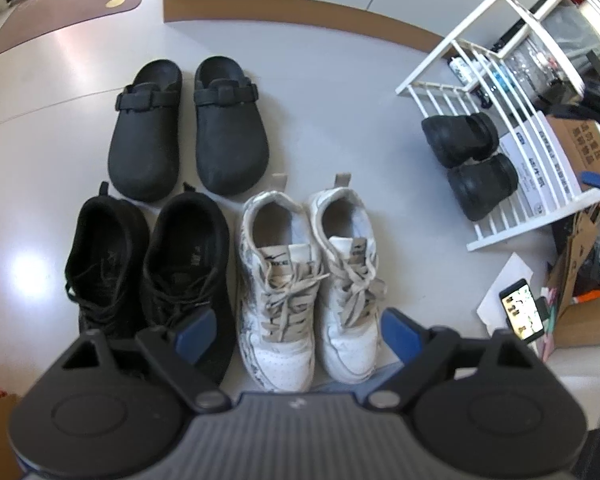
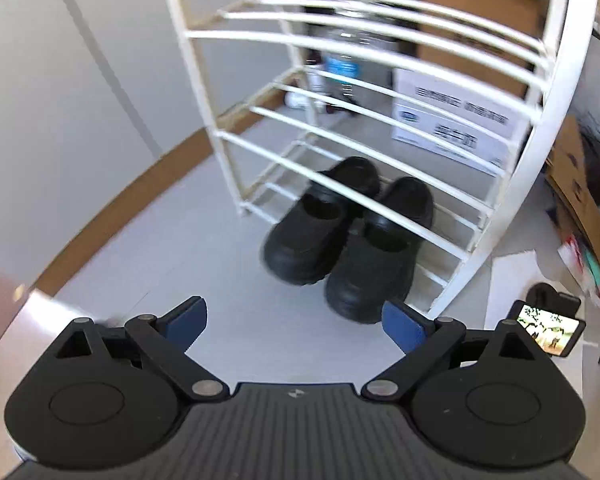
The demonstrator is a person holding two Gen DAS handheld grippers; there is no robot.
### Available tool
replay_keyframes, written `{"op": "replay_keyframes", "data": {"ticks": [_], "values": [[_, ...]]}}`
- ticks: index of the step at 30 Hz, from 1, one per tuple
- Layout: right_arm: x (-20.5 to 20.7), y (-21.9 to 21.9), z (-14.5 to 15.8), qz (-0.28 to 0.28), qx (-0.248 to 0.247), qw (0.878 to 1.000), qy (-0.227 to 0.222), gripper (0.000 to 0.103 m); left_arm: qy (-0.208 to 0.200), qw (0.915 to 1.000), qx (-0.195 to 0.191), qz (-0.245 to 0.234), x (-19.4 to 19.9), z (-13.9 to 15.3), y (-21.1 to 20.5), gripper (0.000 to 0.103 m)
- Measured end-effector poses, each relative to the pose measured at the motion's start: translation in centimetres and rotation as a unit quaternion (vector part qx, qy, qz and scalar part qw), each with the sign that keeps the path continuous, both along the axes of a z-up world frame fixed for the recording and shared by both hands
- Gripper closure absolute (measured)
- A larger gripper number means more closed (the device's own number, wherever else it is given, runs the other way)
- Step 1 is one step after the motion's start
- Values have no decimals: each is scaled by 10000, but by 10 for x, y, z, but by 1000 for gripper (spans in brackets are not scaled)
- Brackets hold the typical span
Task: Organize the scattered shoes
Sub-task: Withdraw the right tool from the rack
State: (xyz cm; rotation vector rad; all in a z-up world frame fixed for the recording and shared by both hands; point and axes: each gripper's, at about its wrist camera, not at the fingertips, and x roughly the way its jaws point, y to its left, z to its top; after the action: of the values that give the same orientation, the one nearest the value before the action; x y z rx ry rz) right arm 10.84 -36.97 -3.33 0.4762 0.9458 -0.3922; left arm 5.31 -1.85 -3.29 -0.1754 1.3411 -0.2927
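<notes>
A white slatted shoe rack stands at the floor's edge, with 1 pair of chunky black shoes on its lowest tier, toes jutting toward the right claw. That claw hangs directly in front of them, fingers spread and holding nothing. On the floor, 3 pairs sit side by side: black clogs, black sneakers and white sneakers. The left claw, also spread and empty, hovers above the white sneakers' toes; their long axes run straight away from it, heels far.
</notes>
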Motion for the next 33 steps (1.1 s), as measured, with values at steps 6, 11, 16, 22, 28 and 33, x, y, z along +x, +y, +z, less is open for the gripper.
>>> {"op": "replay_keyframes", "data": {"ticks": [6, 11, 16, 22, 28, 33], "values": [[-61, 15, 26, 1296, -64, 9915, -66, 6, 7, 10000, -31, 67, -7, 7, 9, 12], [-97, 7, 33, 1855, 95, 9824, -223, 6, 18, 9999, -6, 141, -10, 7, 16, 12], [-120, 7, 35, 2321, 351, 9719, -181, 6, 56, 9997, 26, 235, -13, 5, 24, 12], [-129, 23, 29, 2724, 405, 9613, -23, 6, -26, 9995, 54, 295, -20, 15, 34, 12], [-134, 24, 14, 2903, 563, 9540, 502, 6, -63, 9991, 22, 428, -21, 18, 43, 12], [-146, 32, 11, 3265, 693, 9411, 546, 7, -53, 9992, 5, 401, -21, 19, 45, 11]]}}
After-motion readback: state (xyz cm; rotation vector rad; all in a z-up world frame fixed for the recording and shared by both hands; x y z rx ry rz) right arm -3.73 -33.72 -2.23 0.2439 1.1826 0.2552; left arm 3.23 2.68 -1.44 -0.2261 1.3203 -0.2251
